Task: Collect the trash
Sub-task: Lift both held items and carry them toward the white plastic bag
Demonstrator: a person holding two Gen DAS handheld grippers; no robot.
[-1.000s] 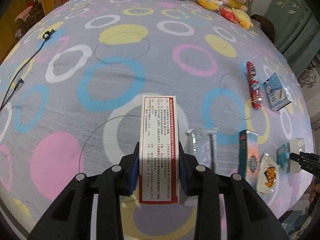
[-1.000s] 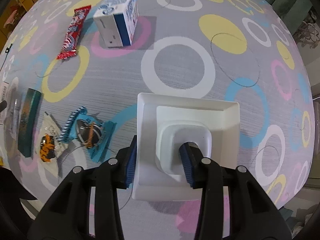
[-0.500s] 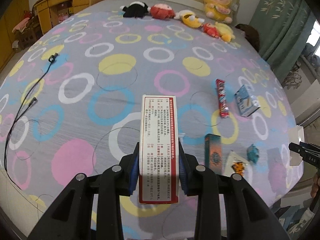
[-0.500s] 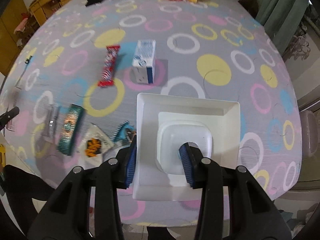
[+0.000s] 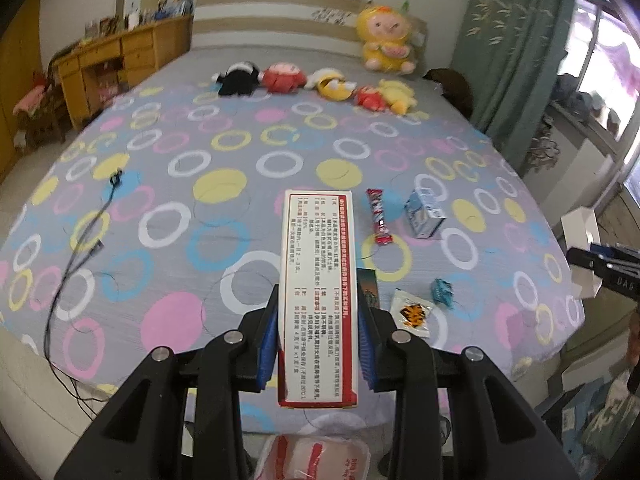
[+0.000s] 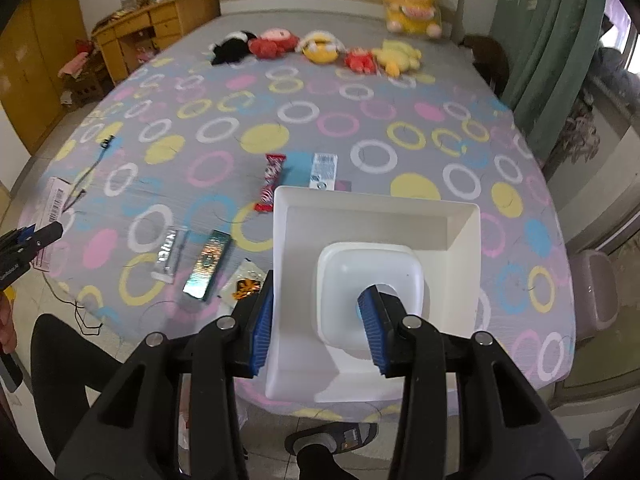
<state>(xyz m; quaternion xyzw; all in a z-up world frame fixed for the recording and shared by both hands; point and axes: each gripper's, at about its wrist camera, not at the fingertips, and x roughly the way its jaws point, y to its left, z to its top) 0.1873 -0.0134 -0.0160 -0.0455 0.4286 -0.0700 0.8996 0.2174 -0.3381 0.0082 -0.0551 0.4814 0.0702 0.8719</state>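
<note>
Left gripper point(image 5: 318, 350) is clamped on a long white box point(image 5: 318, 292) with red borders and printed text, blue pads pressing both long sides, held up above the bed point(image 5: 240, 200). Right gripper point(image 6: 316, 328) pinches a white plastic container point(image 6: 376, 264), 1 pad on its outer wall, the other inside the inner cup. Down on the ringed bedspread the trash lies spread out: a red candy wrapper point(image 6: 270, 184), a small blue-and-white carton point(image 6: 323, 170) just beside it, a teal box point(image 6: 208, 260), a clear wrapper point(image 6: 168, 256), an orange-printed sachet point(image 6: 244, 282) and a crumpled blue wrapper point(image 5: 442, 292). Stuffed toys point(image 5: 316, 84) line the headboard end.
</note>
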